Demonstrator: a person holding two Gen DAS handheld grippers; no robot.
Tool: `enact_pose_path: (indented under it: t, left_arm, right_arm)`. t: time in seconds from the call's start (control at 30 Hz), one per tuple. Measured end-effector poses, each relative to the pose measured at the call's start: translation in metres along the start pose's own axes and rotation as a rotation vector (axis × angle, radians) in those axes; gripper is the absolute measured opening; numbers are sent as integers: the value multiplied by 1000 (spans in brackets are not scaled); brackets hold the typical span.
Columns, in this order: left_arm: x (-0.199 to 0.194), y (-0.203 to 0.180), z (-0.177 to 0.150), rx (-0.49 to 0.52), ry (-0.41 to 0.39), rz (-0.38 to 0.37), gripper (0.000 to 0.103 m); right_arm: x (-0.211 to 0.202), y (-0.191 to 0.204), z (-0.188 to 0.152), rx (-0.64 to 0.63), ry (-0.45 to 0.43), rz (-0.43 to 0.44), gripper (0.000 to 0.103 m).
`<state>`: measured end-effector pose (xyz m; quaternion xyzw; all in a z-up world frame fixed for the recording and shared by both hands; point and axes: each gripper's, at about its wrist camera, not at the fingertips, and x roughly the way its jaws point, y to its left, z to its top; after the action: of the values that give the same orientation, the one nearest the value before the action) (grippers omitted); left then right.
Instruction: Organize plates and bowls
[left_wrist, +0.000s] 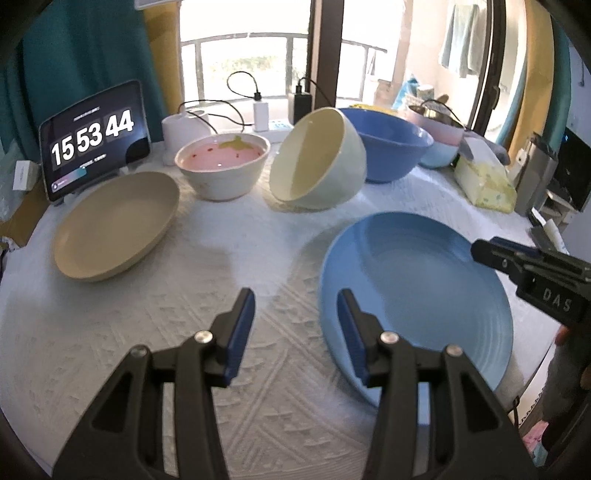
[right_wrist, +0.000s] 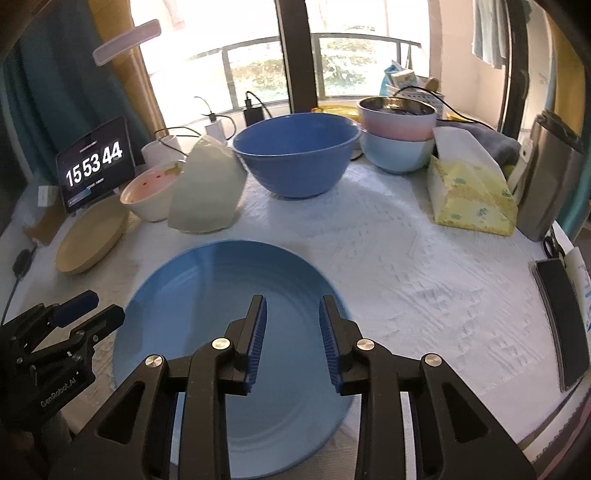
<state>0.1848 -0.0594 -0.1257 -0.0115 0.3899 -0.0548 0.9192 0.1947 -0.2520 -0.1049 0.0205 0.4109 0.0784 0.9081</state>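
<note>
A light blue plate (left_wrist: 424, 288) (right_wrist: 207, 288) lies flat on the white cloth at the near side. My left gripper (left_wrist: 295, 299) (right_wrist: 105, 308) is open over the cloth by the plate's left rim, nothing between its pads. My right gripper (right_wrist: 293, 301) (left_wrist: 487, 251) is open above the plate, holding nothing. Behind stand a beige plate (left_wrist: 114, 225) (right_wrist: 92, 236), a strawberry-pattern bowl (left_wrist: 221, 166) (right_wrist: 147, 192), a cream bowl (left_wrist: 317, 158) (right_wrist: 207, 188) tipped on its side, a big blue bowl (left_wrist: 391, 147) (right_wrist: 295, 155), and a pink bowl (right_wrist: 397, 118) stacked in a pale blue bowl (right_wrist: 395, 155).
A tablet (left_wrist: 96, 136) showing a clock leans at the back left, with chargers and cables along the window sill. A yellow tissue pack (right_wrist: 469, 192), a metal canister (right_wrist: 550, 181) and a dark phone (right_wrist: 561, 321) sit at the right, near the table's edge.
</note>
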Motion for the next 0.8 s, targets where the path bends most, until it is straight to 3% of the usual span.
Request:
enact_pose_path:
  t: [0.27, 0.4, 0.8]
  left_arm:
    - [-5, 24, 0, -44, -17, 2, 52]
    - [-6, 39, 0, -75, -26, 5, 64]
    - [-7, 88, -5, -146, -39, 39, 65]
  right_arm:
    - [2, 30, 7, -50, 9, 17, 31]
    - [4, 45, 10, -72, 14, 22, 31]
    - [21, 92, 16, -131, 41, 50, 31]
